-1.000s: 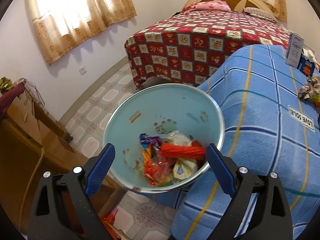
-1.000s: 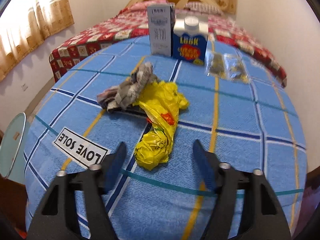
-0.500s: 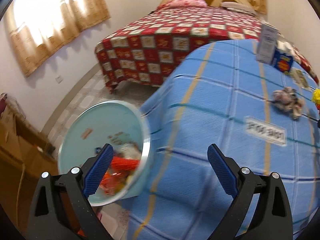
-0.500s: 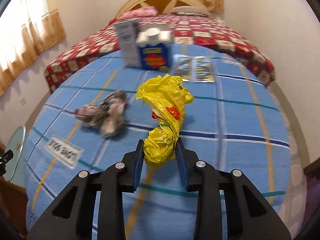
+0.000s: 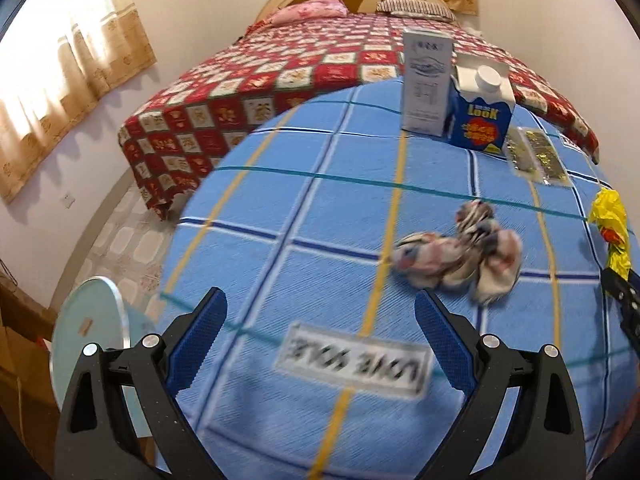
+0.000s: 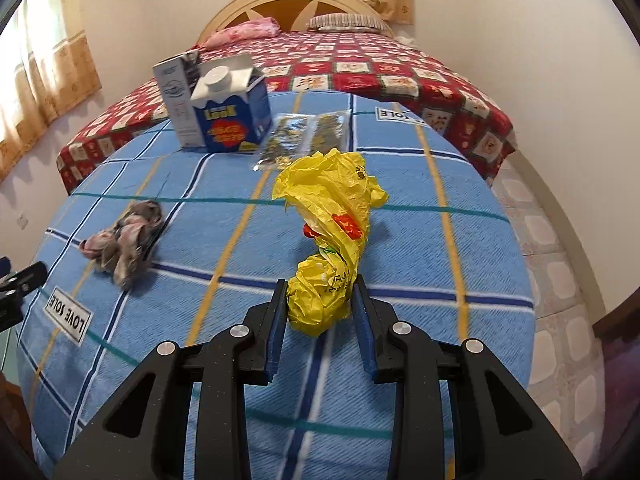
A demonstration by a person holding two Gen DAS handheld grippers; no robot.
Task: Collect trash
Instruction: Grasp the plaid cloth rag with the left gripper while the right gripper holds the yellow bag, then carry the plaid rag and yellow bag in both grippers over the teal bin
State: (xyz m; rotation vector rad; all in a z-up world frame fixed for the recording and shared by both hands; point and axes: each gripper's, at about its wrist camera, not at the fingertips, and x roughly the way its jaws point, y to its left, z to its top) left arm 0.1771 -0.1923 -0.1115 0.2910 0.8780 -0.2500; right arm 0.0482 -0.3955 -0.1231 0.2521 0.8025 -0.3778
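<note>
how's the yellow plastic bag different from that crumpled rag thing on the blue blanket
The yellow plastic bag is bright, glossy and one colour with a red patch; the crumpled rag is dull, mottled grey and pink. The bag is clamped at its knotted end in the right gripper; nothing holds the rag, which lies loose on the blue blanket. The bag is long and twisted, the rag a low clump. Both are crumpled and soft.

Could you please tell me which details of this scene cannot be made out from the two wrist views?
- Bin contents: left wrist view, only its rim shows, cut off behind the left gripper.
- Crumpled rag: motion blur hides what it is.
- Yellow bag contents: right wrist view, the right gripper squeezes its opaque plastic.
- Grey carton print: too small.
- Clear packets: glare hides the contents.
</note>
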